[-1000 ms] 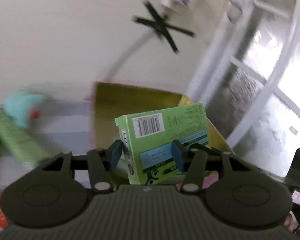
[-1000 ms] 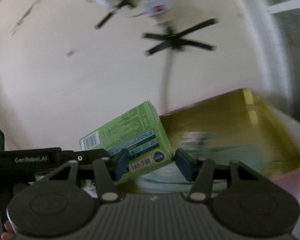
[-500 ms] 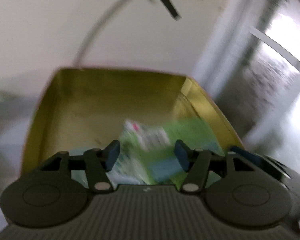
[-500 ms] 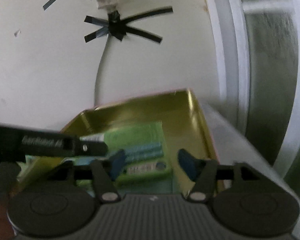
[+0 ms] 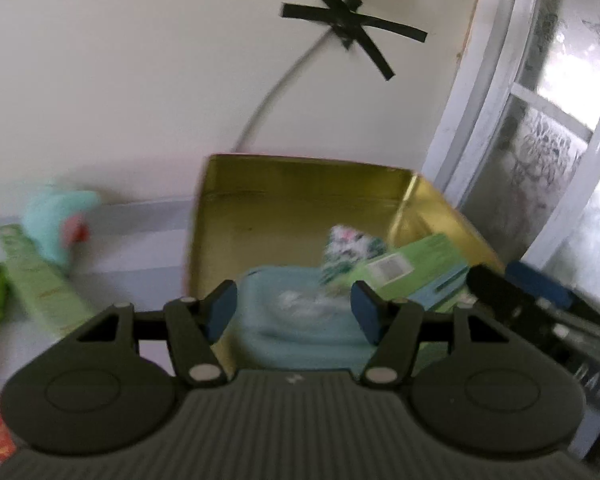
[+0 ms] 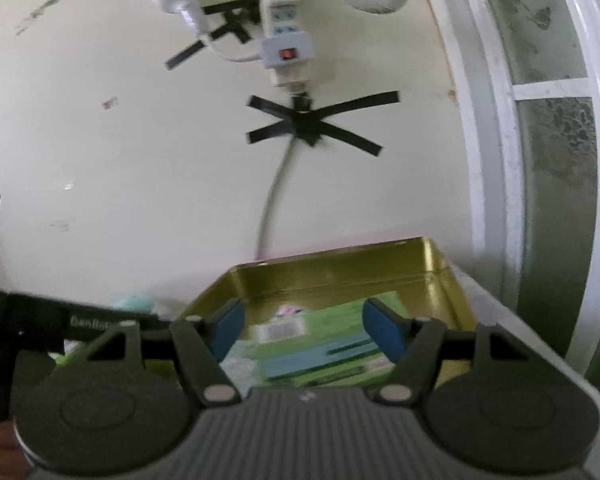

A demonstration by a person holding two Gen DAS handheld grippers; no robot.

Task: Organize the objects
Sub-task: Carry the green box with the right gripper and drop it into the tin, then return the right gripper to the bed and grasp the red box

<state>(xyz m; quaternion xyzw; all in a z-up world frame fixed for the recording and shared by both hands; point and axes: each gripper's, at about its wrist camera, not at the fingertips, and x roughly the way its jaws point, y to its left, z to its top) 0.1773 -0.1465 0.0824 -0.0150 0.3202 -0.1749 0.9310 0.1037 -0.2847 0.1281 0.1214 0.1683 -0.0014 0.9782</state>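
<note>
The left gripper (image 5: 294,311) stands part open, gripping nothing; the log's opening came earlier in the second. In the gold tin (image 5: 300,200) a teal pouch (image 5: 300,320) lies between its pads, and a green box (image 5: 416,268) lies at two o'clock. The right gripper (image 6: 303,330), also part open and empty, hangs over the tin (image 6: 340,272); a green box (image 6: 320,344) lies flat under its jaws, untouched.
</note>
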